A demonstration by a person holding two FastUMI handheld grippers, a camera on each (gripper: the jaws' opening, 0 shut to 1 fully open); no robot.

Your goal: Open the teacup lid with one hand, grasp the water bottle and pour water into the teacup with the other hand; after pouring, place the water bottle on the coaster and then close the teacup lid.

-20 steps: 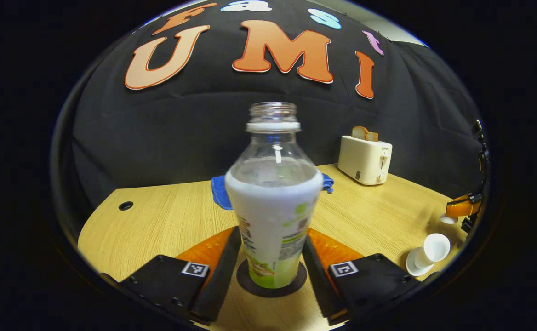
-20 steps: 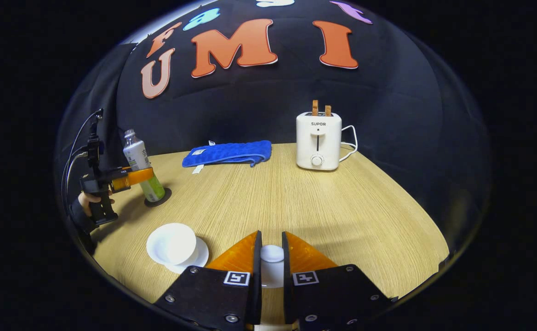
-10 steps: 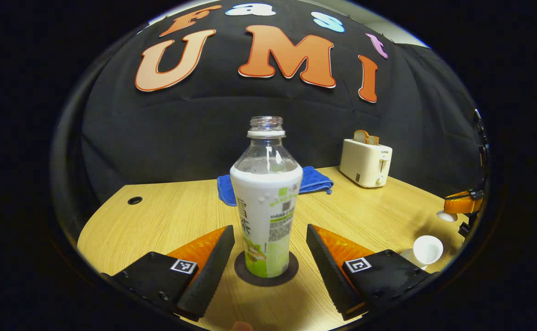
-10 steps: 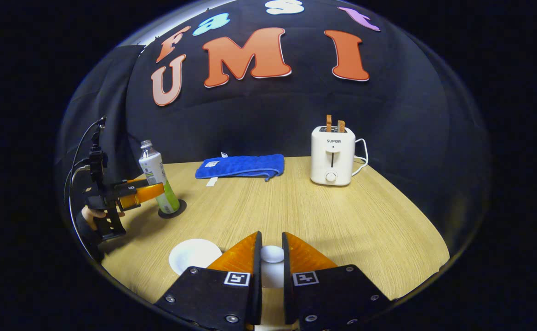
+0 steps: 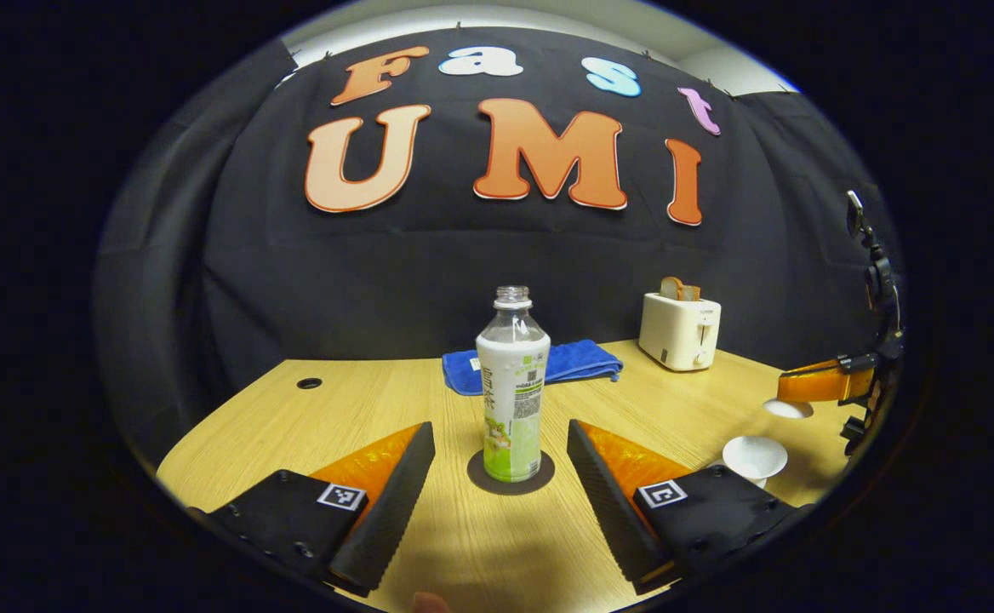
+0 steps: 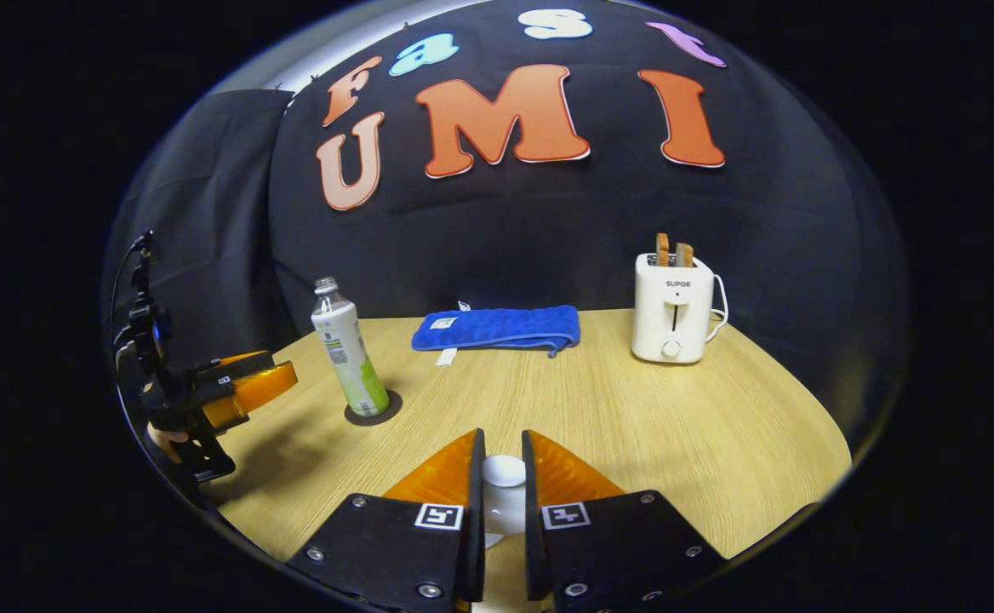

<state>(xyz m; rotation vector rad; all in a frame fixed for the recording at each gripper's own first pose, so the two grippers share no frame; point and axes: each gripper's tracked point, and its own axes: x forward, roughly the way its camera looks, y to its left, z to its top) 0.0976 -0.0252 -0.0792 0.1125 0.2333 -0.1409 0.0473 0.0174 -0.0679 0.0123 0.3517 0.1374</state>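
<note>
Standing upright on the coaster (image 5: 510, 471), the bottle (image 5: 512, 383) is uncapped and free of any grip, which reads as the pouring and placing steps being complete. The left gripper (image 5: 497, 485) sits short of the bottle with its jaws spread wide, one finger on either side of the coaster and neither touching the bottle; it holds nothing. The spread and clearance suit a release without tipping the bottle.

The right gripper (image 6: 503, 477) has its jaws closed narrowly on the lid (image 6: 504, 471), pinching its knob so the lid can be carried level. In the left gripper view this lid (image 5: 787, 409) hangs above and just beyond the teacup (image 5: 754, 455), which stands open on the tabletop (image 5: 361, 409) to the bottle's right. Judged remaining: lowering the lid onto the teacup. Misalignment over the rim is the main risk.
</note>
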